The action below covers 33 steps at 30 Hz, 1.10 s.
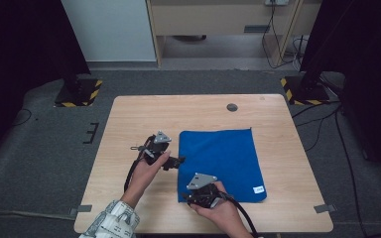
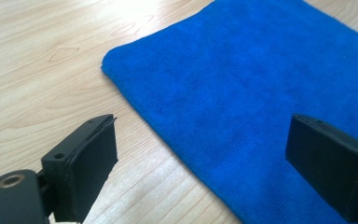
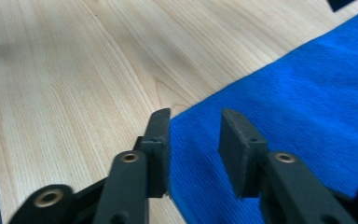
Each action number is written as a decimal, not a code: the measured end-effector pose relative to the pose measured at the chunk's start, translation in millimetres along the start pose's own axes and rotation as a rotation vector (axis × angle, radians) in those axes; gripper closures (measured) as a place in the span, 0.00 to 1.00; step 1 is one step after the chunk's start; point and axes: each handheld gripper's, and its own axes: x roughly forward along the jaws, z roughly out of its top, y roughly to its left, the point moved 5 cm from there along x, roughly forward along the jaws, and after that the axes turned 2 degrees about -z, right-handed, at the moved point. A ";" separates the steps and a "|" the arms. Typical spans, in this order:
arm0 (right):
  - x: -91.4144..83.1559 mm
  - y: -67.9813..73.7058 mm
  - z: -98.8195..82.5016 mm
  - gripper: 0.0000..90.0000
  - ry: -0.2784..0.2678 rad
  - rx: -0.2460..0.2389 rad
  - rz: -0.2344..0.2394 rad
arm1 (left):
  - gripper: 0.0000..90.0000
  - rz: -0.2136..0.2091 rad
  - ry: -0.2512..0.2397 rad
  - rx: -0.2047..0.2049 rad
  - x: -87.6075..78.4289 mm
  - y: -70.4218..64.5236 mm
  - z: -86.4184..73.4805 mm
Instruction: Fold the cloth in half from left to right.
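Step in hand: looks like the start of a fold. Both grippers are lining up on the left edge of the blue cloth (image 1: 222, 164), nothing lifted yet.

Cloth: a blue microfibre towel, lying flat on the right half of the wooden table (image 1: 129, 119), small white tag (image 1: 259, 189) at its near right corner.

Right gripper (image 3: 195, 140): down at the near left corner of the cloth. Jaws are partly closed and straddle the cloth's edge, one over bare wood, the other over the blue. There's a gap between the pads and they aren't pinching anything, so not gripping so far.

Left gripper (image 2: 214, 154): jaws spread wide, nothing between the pads. One jaw sits over the wood, the other over the cloth, with the far left corner just ahead.

Next move, best guess: the right one needs to drop a touch and finish closing on the corner, catching the fabric without scraping the table. The left one has to reach forward to its corner and close too, so both corners come up together.

Other stuff: a round grey cable port (image 1: 232, 107) near the far edge of the table, well away from the cloth. Two stand bases with yellow-black stripes on the floor beyond.

In the way: nothing really, the wood beside the cloth is bare.
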 end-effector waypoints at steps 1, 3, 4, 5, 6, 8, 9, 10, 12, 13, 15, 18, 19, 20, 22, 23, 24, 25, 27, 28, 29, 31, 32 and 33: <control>3.6 3.0 0.7 0.63 0.001 0.000 0.000 | 0.09 0.003 -0.003 -0.005 -1.0 1.2 0.0; 9.6 8.6 1.1 0.56 0.013 0.001 0.006 | 0.09 0.002 -0.027 -0.020 -4.5 3.6 1.1; 12.4 11.0 1.3 0.52 0.021 0.000 0.009 | 0.09 0.002 -0.029 -0.019 -6.1 4.5 1.2; 14.8 12.5 1.4 0.50 0.030 -0.011 0.003 | 0.09 0.000 -0.031 -0.019 -6.6 5.0 1.2; 16.3 13.3 1.4 0.49 0.036 -0.016 -0.005 | 0.09 0.000 -0.029 -0.021 -7.1 5.7 0.9; 20.0 13.4 1.0 0.48 0.046 -0.009 -0.019 | 0.09 0.004 -0.027 -0.023 -8.2 8.4 0.0; 21.2 13.2 0.4 0.49 0.051 -0.011 -0.020 | 0.09 0.006 -0.030 -0.029 -8.5 9.7 0.0; 22.4 13.3 0.0 0.51 0.052 -0.011 -0.023 | 0.09 0.006 -0.032 -0.031 -8.6 10.9 -0.2; 23.8 13.5 -1.6 0.55 0.063 -0.023 -0.025 | 0.10 0.008 -0.033 -0.037 -8.1 12.7 -0.4; 24.6 13.8 -2.1 0.57 0.067 -0.024 -0.029 | 0.10 0.011 -0.030 -0.038 -7.9 13.9 -0.7; 26.2 13.9 -3.4 0.63 0.078 -0.026 -0.031 | 0.10 0.016 -0.032 -0.047 -7.5 16.0 -0.9; 27.3 14.0 -3.9 0.78 0.083 -0.024 -0.031 | 0.12 0.006 -0.044 -0.058 -7.8 17.2 0.3; 27.1 13.0 -3.8 0.85 0.085 -0.024 -0.038 | 0.14 0.000 -0.048 -0.053 -8.6 16.9 0.7; 27.0 11.5 -3.8 0.90 0.086 -0.025 -0.049 | 0.16 0.017 -0.044 -0.049 -9.3 17.8 0.6; 27.1 9.0 -3.7 0.96 0.083 -0.015 -0.055 | 0.19 0.026 -0.042 -0.058 -9.3 19.6 0.6; 27.0 8.8 -3.4 0.96 0.079 -0.009 -0.052 | 0.20 0.027 -0.039 -0.058 -8.9 20.3 0.6; 27.0 9.2 -2.9 0.96 0.074 -0.009 -0.050 | 0.22 0.044 -0.029 -0.050 -8.2 22.5 0.9; 27.2 11.4 -1.7 0.96 0.064 -0.007 -0.043 | 0.24 0.052 -0.035 -0.053 -7.5 23.8 1.5; 27.5 15.6 0.1 0.96 0.050 -0.008 -0.031 | 0.24 0.058 -0.035 -0.072 -4.5 27.6 3.1; 27.9 18.3 0.7 0.96 0.045 -0.007 -0.023 | 0.24 0.060 -0.040 -0.075 -1.5 29.3 4.6; 28.2 21.1 0.8 0.96 0.041 -0.010 -0.015 | 0.24 0.044 -0.043 -0.070 2.0 29.6 5.7; 27.8 25.4 -0.1 0.96 0.040 -0.009 -0.006 | 0.23 0.058 -0.034 -0.066 9.9 32.8 6.8; 27.6 27.0 -0.4 0.96 0.033 -0.002 -0.001 | 0.24 0.064 -0.034 -0.079 14.4 35.1 7.5; 27.7 27.8 -1.1 0.96 0.032 0.002 0.004 | 0.24 0.063 -0.032 -0.084 17.7 36.5 7.9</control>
